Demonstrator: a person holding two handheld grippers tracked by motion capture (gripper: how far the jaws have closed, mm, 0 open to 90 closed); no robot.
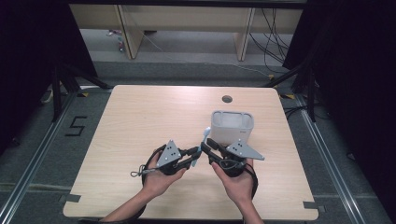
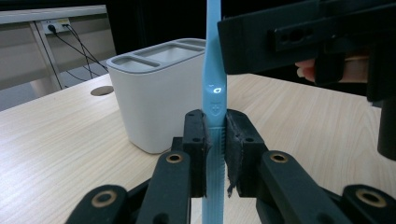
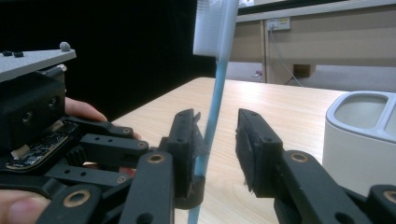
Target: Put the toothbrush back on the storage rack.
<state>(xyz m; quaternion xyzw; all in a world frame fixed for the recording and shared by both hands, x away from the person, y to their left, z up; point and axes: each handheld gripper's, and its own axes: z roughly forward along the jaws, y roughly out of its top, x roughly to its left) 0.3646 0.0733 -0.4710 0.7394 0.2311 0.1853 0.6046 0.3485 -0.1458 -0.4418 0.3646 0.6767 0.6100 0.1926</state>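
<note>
A light blue toothbrush (image 1: pixel 205 137) stands upright over the table's front middle, bristle head (image 3: pixel 208 28) on top. My left gripper (image 2: pixel 215 135) is shut on its handle (image 2: pixel 214 70); from above that gripper (image 1: pixel 195 157) points right. From the right, my right gripper (image 1: pixel 209 145) reaches in. Its jaws (image 3: pixel 217 135) stand either side of the toothbrush's thin neck (image 3: pixel 215 102). The neck lies against one pad (image 3: pixel 184 135), with a clear gap to the other, so this gripper is open. A white toothbrush holder (image 1: pixel 232 126) with slots in its grey top stands just behind the grippers.
The holder (image 2: pixel 159 93) sits right of centre on the wooden table (image 1: pixel 140 121). A round cable hole (image 1: pixel 227 99) lies near the far edge. Both forearms come in from the near edge. Dark curtains flank the table, with desk legs and cables beyond.
</note>
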